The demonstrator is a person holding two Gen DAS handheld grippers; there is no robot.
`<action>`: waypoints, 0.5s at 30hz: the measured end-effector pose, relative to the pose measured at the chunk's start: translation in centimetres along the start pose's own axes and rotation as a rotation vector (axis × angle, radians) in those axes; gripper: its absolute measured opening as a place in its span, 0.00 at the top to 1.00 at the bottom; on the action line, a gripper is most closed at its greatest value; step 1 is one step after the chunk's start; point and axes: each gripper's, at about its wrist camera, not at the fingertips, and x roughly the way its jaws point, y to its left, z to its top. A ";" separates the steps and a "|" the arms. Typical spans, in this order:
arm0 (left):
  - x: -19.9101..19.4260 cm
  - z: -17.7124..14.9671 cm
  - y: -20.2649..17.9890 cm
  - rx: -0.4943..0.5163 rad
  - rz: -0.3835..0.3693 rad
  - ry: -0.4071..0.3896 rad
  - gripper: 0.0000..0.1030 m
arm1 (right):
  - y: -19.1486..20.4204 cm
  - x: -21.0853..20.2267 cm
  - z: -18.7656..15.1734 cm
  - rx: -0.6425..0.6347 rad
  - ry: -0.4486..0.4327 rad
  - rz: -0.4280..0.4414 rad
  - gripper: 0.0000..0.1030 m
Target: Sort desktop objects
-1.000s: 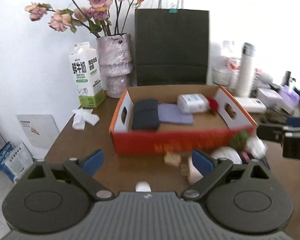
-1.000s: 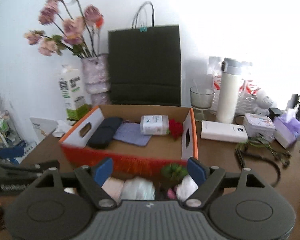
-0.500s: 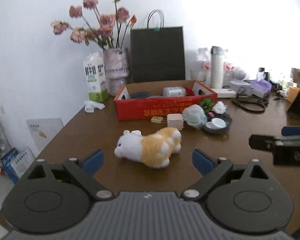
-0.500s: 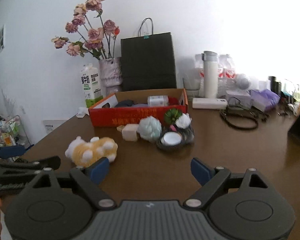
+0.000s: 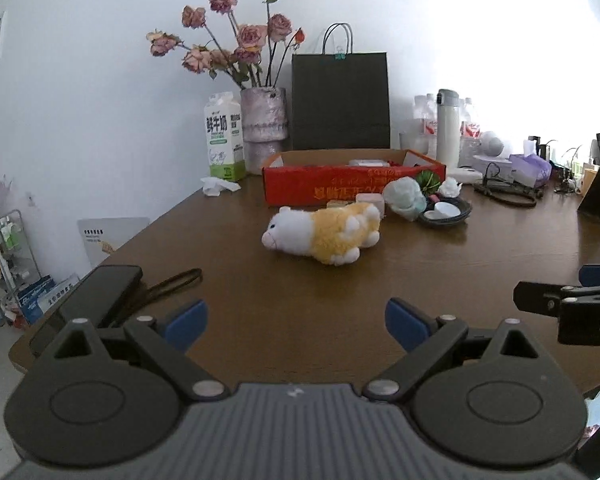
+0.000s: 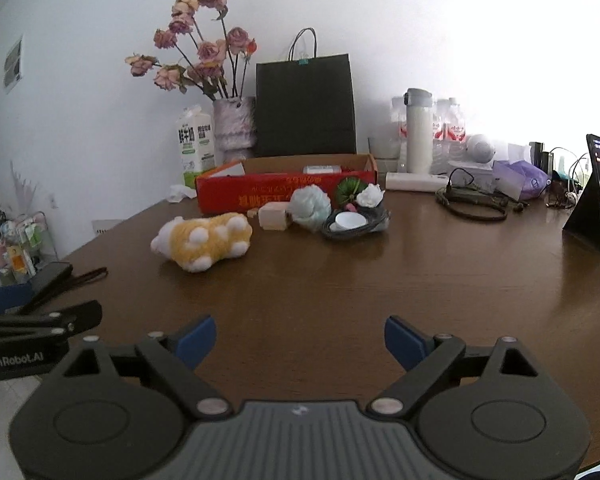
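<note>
We see the red cardboard box (image 5: 354,186) at the desk's (image 5: 340,292) far side, a white packet (image 6: 321,169) showing over its rim. A second ago both cameras sat right against the box; now it stands well back. The plush toy (image 5: 324,232) lies on its side mid-desk, long axis across, head pointing left. Left gripper (image 5: 296,318) fingers apart, empty; right gripper (image 6: 300,338) fingers opening, nothing between.

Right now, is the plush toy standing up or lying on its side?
Lying on its side. The plush toy rests on the brown table, its white paws pointing sideways toward the camera, not down.
</note>
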 end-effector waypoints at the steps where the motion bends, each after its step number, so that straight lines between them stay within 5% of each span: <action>1: 0.1 0.0 0.1 -0.007 -0.003 0.005 0.05 | 0.1 0.1 -0.1 0.002 -0.004 0.004 0.11; 15: 5.1 0.9 0.0 -0.029 -0.070 0.093 0.05 | -0.4 2.9 -0.2 -0.039 0.005 0.023 0.09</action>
